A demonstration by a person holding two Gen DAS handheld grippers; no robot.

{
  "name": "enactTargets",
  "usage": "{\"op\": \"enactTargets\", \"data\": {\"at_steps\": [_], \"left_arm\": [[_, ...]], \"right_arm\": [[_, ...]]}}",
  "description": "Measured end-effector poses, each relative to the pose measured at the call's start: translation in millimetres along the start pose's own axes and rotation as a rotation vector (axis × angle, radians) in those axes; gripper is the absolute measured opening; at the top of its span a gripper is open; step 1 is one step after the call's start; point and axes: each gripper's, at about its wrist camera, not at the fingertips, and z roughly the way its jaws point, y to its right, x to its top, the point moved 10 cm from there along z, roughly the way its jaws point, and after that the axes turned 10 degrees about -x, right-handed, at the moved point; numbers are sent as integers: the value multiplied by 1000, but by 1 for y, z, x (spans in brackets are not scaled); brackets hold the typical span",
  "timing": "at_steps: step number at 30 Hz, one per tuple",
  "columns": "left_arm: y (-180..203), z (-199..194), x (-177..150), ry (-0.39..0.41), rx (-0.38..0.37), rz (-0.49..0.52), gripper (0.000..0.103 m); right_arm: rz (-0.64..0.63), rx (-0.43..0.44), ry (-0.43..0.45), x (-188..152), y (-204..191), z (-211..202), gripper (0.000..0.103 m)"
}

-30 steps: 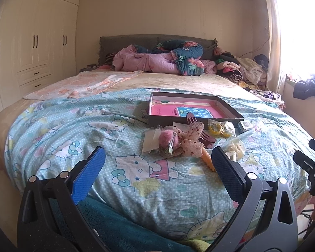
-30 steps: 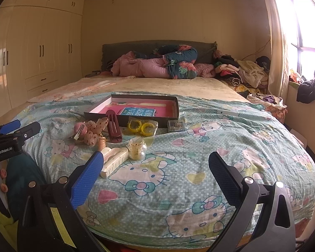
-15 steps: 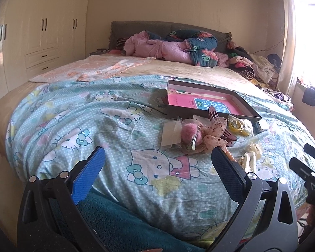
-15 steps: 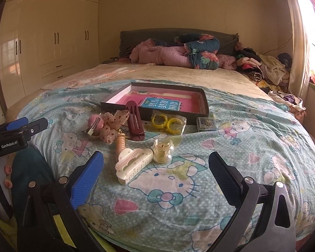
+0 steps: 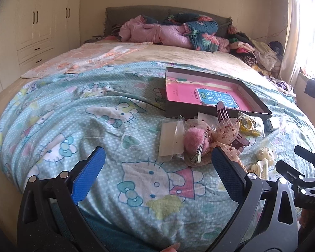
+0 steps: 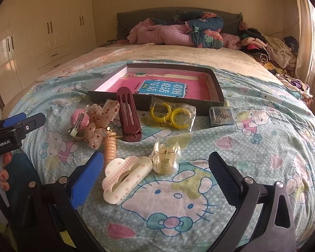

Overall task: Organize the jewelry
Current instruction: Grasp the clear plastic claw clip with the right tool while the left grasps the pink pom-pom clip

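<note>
Just ahead of the right gripper's point(image 6: 155, 175) spread fingers lies the white claw clip point(image 6: 125, 178), untouched.

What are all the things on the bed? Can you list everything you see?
box: 1, dark, mid-bed
book: 1, pink with blue label, in the box
maroon clip: 1, leaning on box front
yellow hoops: 2, in clear bag, before the box
clear case: 1, right of the hoops
pompom clip: 1, pink, left of the pile
bow: 1, beige, spotted, beside pompom
spiral tie: 1, peach, below the bow
cloud claw: 1, white and pink, nearest
pearly claw: 1, cream, right of cloud claw
quilts: pink and dark floral, by headboard
clothes: heap, far right
wardrobe: cream, left wall
left gripper: open
right gripper: open
</note>
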Motion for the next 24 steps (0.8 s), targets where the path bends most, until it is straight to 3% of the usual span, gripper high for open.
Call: {"op": "enactTargets", "data": {"at_steps": [7,9,11,16,21,24], "left_arm": [[16,34,3,-71,-23,67,93],[20,42,2,-94,-42,81,91],[22,49,3,-111,-72,83,79],[29,67,2,-164,-118,94,64],[44,75,-2,-190,-167,130,48],[50,81,-3,-204,-183,145,39]], "right_arm": [[5,-14,-58,-1,12,25,96],[6,-15,-71,-2,15,31,91],[1,-17,-92,-3,15,39,86],[23,7,-151,-8,15,55,77],[31,41,-180,-8,8,63,55],[43,47,-195,-8,7,66,48]]}}
